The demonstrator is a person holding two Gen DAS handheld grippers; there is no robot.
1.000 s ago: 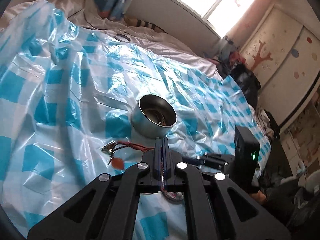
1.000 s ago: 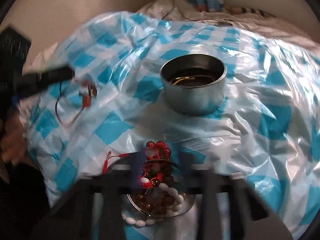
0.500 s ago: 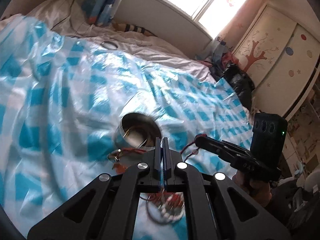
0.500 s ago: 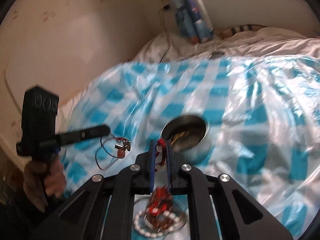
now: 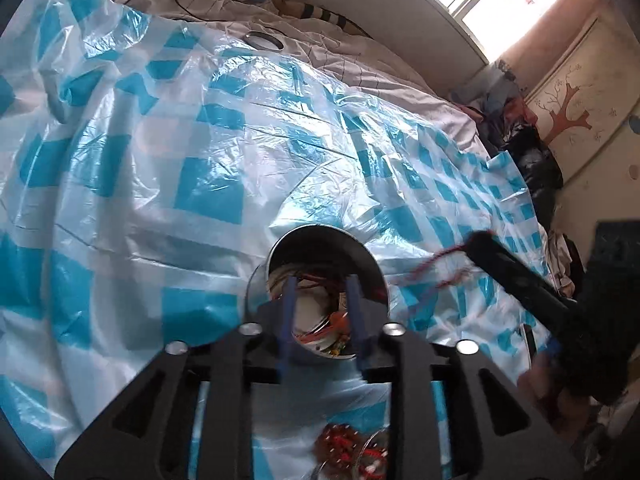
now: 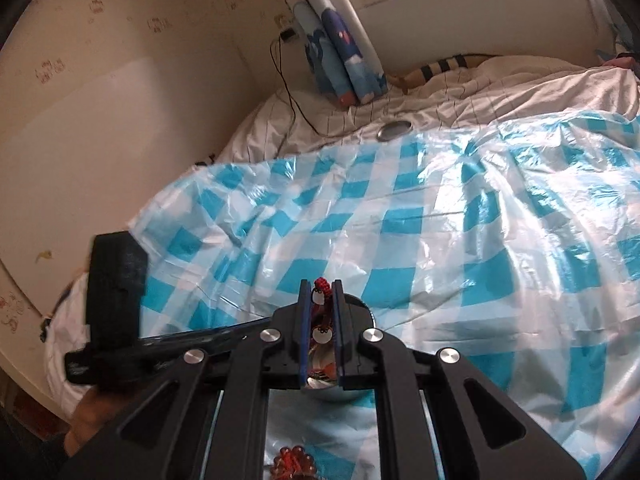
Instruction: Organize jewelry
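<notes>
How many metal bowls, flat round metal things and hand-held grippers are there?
Metal bowl: 1
Flat round metal thing: 1
Hand-held grippers: 2 (left hand-held gripper, right hand-held gripper)
Total: 4

A plastic sheet [image 5: 208, 184] lies spread over the bed [image 6: 480, 92], and a metal bowl [image 5: 320, 256] stands on it with jewelry [image 5: 320, 328] inside. The left gripper [image 5: 320, 300] hangs over the bowl's mouth, the right gripper [image 5: 504, 264] off to its right. Nearer than the bowl, a beaded bracelet [image 5: 340, 446] lies on the sheet; a small lid [image 5: 264, 41] lies behind, on the bedding.
</notes>
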